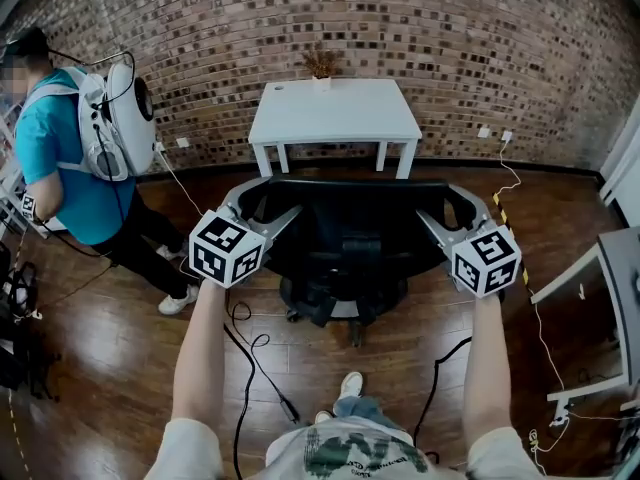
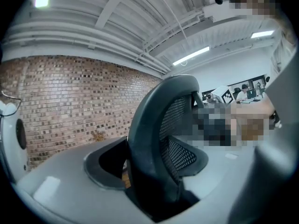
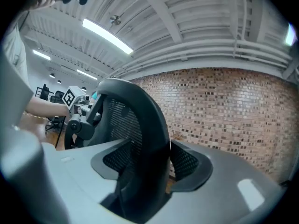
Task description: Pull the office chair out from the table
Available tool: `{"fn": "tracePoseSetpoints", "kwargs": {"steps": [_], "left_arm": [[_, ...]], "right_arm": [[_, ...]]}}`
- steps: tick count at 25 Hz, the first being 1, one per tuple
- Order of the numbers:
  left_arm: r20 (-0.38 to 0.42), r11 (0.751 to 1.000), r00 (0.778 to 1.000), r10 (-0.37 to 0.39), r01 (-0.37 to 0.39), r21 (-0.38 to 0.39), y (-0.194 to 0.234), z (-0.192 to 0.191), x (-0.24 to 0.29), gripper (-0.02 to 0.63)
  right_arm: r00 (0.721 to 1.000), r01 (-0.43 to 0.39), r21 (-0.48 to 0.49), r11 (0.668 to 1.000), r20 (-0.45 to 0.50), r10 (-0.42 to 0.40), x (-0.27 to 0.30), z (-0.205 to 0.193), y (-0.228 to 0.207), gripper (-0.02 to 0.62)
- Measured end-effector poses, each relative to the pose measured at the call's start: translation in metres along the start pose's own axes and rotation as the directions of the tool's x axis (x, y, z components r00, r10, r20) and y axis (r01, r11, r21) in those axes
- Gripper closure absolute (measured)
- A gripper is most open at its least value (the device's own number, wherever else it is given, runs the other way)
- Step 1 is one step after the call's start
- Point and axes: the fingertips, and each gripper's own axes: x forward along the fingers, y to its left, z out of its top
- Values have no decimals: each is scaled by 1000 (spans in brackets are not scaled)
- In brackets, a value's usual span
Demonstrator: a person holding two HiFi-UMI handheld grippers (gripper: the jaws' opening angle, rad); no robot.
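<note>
Black mesh office chair [image 1: 345, 238] stands between my tools, clear of the white table [image 1: 335, 113] ahead. Left gripper [image 1: 262, 203] and right gripper [image 1: 445, 206] straddle its backrest [image 2: 156, 139], jaws wide, unclamped; pulling now, they could slip off.

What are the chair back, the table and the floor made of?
Chair back: apparently a smooth black plastic frame around dark mesh; tiny holes show through.
Table: matt white, probably painted wood or laminate; can't tell which.
Floor: glossy brown wood planks or wood-look laminate; seams visible.
</note>
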Motion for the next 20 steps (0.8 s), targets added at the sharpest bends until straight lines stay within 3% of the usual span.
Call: {"fn": "tracePoseSetpoints", "kwargs": {"steps": [3, 10, 15, 20], "left_arm": [[11, 998, 998, 61, -61, -1, -1, 1, -16, 325], [78, 987, 985, 156, -153, -46, -33, 6, -65, 327], [131, 982, 977, 168, -155, -108, -90, 7, -100, 358], [164, 962, 961, 222, -189, -196, -146, 8, -134, 494]], "right_arm": [[998, 57, -12, 998, 14, -56, -14, 7, 7, 344], [980, 166, 78, 983, 99, -173, -66, 29, 50, 344], [982, 133, 136, 982, 113, -149, -97, 40, 109, 345], [983, 70, 151, 986, 158, -94, -123, 57, 175, 381]]}}
